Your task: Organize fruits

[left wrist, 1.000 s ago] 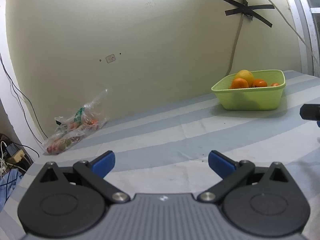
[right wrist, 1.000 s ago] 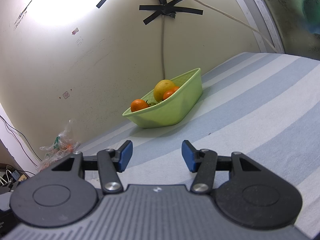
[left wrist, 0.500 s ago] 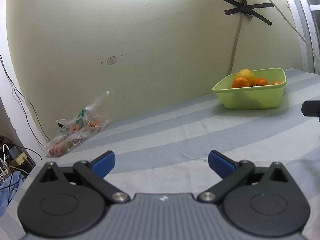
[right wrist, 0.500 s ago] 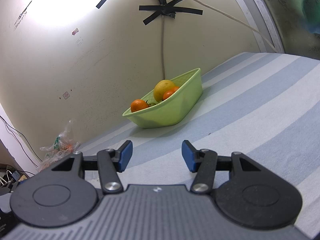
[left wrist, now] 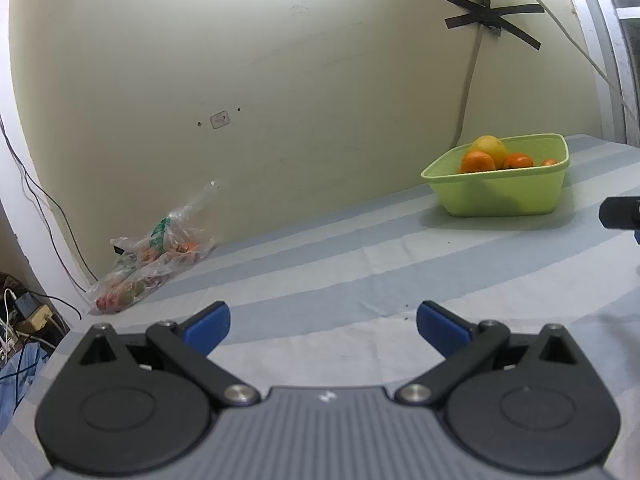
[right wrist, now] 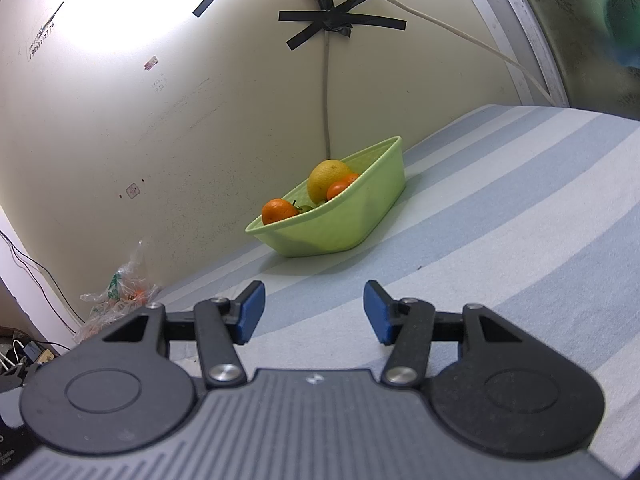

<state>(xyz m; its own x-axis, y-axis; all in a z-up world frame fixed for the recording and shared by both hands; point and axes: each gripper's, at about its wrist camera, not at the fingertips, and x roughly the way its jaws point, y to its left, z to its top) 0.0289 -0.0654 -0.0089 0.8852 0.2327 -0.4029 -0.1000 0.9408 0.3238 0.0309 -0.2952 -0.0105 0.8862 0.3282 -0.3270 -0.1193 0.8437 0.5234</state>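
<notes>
- By the bed's back edge sits the basket (left wrist: 500, 196), with oranges (left wrist: 477, 162) and a yellow fruit (right wrist: 326, 181) inside.
- Left gripper (left wrist: 322, 326): fingers wide, empty.
- Right gripper (right wrist: 314, 312): fingers apart, empty.
- Bag (left wrist: 156, 254) lies at the back left corner.

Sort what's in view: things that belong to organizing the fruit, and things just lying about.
Job:
- light green plastic basket
- oranges and large yellow citrus in it
- clear plastic bag holding produce
- open left gripper, open right gripper

Lying about:
- black tape cross on wall
- white cable
- striped cloth
</notes>
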